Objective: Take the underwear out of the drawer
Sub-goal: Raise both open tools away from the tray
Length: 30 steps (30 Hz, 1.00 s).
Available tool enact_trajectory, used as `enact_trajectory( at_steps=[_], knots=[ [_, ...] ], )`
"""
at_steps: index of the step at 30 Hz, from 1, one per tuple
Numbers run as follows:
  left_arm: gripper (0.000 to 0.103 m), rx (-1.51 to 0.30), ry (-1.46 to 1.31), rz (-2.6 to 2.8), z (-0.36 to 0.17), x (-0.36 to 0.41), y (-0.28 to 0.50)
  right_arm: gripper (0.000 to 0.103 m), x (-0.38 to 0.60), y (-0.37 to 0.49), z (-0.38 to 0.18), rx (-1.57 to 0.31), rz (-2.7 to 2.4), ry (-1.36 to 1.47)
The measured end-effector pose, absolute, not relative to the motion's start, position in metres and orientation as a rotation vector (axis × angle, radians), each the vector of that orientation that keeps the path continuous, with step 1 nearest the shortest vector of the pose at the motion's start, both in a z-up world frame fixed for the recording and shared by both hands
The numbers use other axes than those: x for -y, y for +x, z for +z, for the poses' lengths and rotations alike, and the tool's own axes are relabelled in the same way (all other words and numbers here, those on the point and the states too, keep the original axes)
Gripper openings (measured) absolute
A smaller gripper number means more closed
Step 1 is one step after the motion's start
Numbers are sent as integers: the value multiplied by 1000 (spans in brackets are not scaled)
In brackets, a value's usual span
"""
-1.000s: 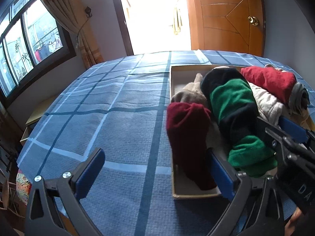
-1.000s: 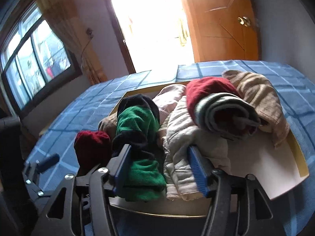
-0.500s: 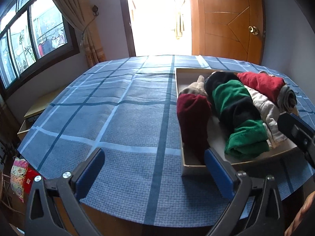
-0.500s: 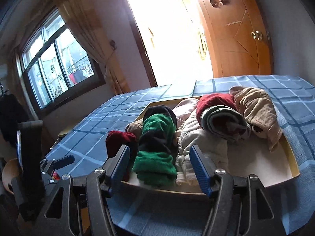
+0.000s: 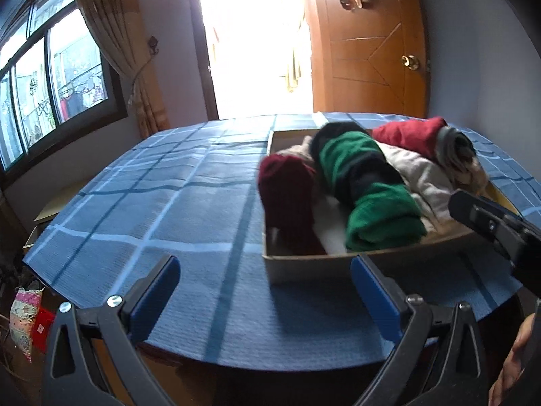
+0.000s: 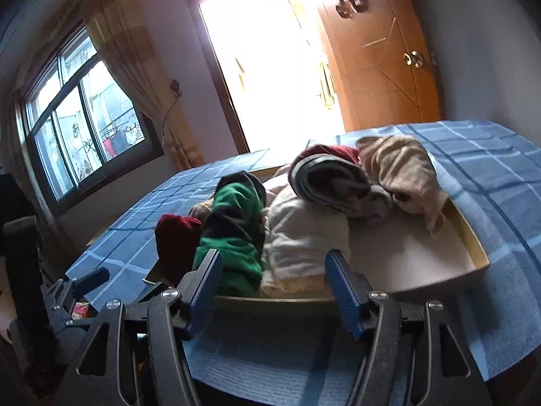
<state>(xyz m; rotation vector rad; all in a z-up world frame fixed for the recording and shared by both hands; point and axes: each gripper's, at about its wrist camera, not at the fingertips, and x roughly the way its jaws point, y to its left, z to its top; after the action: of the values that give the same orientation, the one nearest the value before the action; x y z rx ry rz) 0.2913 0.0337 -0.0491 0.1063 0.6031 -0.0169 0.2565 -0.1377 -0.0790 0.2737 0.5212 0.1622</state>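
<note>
Both tongs hang released: left tongs (image 5: 263, 291) and right tongs (image 6: 274, 284). I'd reach into the drawer (image 6: 473, 253) and pinch the near green roll (image 6: 236, 243) mid-body.

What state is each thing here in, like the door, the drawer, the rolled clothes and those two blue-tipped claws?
Left gripper: open, empty, over the blue cloth.
Right gripper: open, empty, before the drawer.
Drawer: out on the table, part full.
Green roll: rolled, lying in the drawer.
Dark red roll: rolled, at the drawer's left edge.
White roll: rolled, beside the green one.
Door: swung open.
Curtain: tied back.
</note>
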Motion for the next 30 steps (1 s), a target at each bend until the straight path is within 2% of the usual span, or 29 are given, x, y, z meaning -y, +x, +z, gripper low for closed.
enact_trajectory(
  at_steps=[30],
  knots=[
    [102, -614, 51, -35, -76, -31, 251, 66, 163, 197, -105, -503, 120, 276]
  ],
)
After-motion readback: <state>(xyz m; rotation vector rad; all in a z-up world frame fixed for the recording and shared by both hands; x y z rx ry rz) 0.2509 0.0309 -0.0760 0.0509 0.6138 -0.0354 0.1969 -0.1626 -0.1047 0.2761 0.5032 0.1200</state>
